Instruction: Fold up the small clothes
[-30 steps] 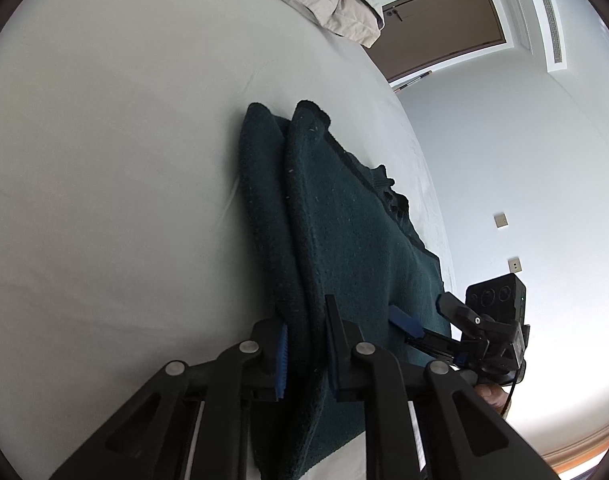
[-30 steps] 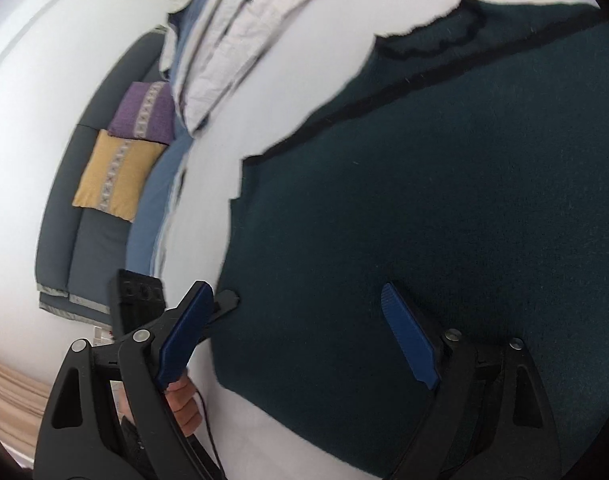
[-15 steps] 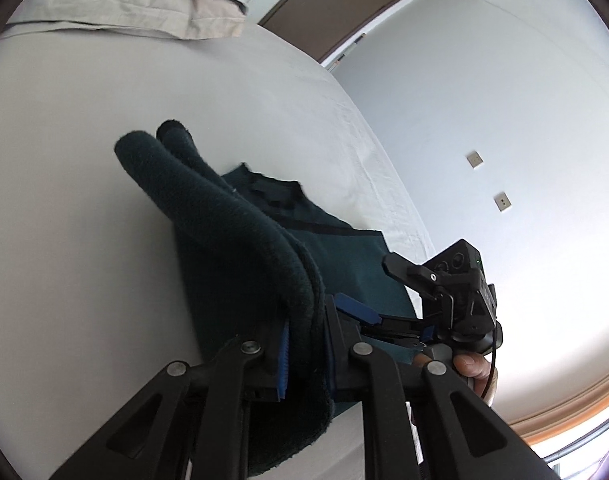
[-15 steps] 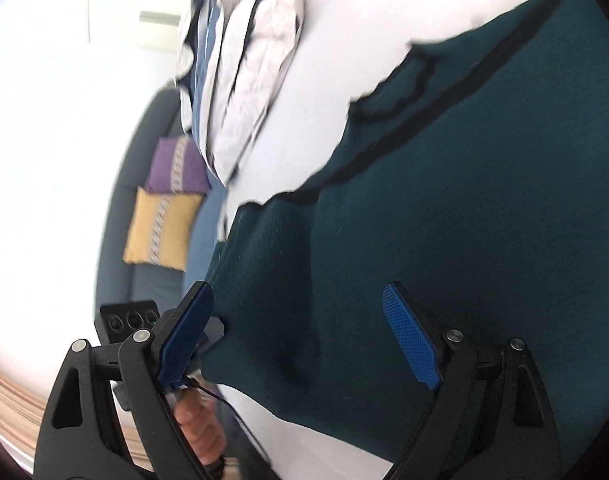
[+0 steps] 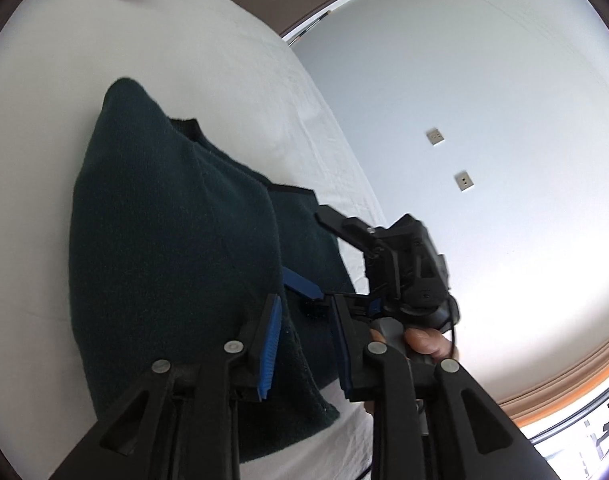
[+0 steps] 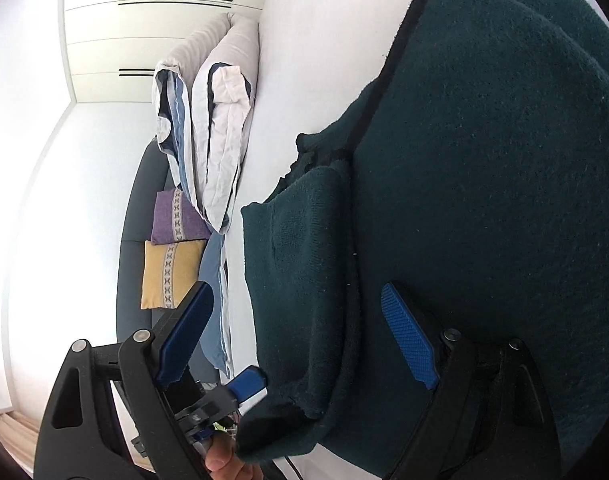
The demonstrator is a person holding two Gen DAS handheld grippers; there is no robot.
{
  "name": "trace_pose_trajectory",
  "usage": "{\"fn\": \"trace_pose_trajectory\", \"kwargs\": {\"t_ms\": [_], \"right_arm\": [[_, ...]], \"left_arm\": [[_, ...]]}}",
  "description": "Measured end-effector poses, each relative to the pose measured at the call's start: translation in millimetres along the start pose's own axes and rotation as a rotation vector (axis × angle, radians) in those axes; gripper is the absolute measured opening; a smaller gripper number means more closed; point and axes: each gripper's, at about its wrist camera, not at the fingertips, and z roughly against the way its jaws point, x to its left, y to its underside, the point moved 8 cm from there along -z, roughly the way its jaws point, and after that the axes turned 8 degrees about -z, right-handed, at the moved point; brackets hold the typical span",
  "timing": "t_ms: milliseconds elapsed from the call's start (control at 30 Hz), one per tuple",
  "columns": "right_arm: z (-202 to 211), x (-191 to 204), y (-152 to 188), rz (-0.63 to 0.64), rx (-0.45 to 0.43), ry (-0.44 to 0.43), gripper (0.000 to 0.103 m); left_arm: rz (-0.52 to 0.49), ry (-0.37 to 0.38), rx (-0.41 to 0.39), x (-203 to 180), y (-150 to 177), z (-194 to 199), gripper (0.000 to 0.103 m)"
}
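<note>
Left wrist view: dark green sweater lies on white bed, one side folded over the body; left gripper has just been opening, jaws narrowly apart, fabric edge between but prob released to drop the fold; long axis runs away from cam toward the collar

Right wrist view: right gripper wide open, holds nothing, hovering over garment's near edge, ready to smooth or regrasp

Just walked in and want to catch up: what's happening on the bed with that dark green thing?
A person with a two-finger tool in each hand is folding a dark green knit garment on the white bed. One side is already folded over the rest. The left tool has just been opening, and the folded edge lies between its pads without being pinched. The right tool is wide open over the garment's edge, holding nothing.
</note>
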Motion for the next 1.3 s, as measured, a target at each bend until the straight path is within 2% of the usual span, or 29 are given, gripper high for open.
{"fn": "trace_pose_trajectory", "kwargs": {"t_ms": [67,167,300,400,467,600,700,767,833,933,1067,1167,1300], "right_arm": [[-2,1,4,0.007,0.018,0.014,0.085],[-3,2,17,0.035,0.055,0.088,0.085],[0,-4,32,0.03,0.073,0.157,0.085],[-6,-1,40,0.052,0.084,0.204,0.082],[-16,2,46,0.061,0.11,0.228,0.065],[-31,1,50,0.06,0.119,0.272,0.059],[-32,-2,52,0.059,0.115,0.296,0.047],[-30,-6,53,0.076,0.109,0.338,0.027],[-26,-6,52,0.105,0.099,0.363,0.016],[-19,3,54,0.184,0.092,0.389,0.014],[-4,22,51,0.273,0.073,0.41,0.012],[14,29,46,0.301,0.042,0.418,0.012],[39,29,35,0.321,0.023,0.45,0.011]], "left_arm": [[-0.039,-0.021,-0.019,-11,0,9,0.026],[-0.071,-0.058,0.002,-6,16,16,0.026],[-0.035,-0.084,0.057,14,44,0,0.026],[-0.051,-0.109,0.073,21,57,-10,0.026],[-0.059,-0.12,0.079,23,61,-13,0.026],[-0.065,-0.129,0.085,27,66,-17,0.026],[-0.068,-0.128,0.08,28,71,-14,0.027],[-0.071,-0.13,0.077,27,71,-15,0.027],[-0.071,-0.126,0.075,25,71,-14,0.03],[-0.093,-0.13,0.075,16,68,-13,0.037],[-0.141,-0.138,0.065,3,63,-11,0.041],[-0.173,-0.142,0.057,-7,56,-13,0.045],[-0.19,-0.146,0.052,-13,50,-15,0.046]]}}
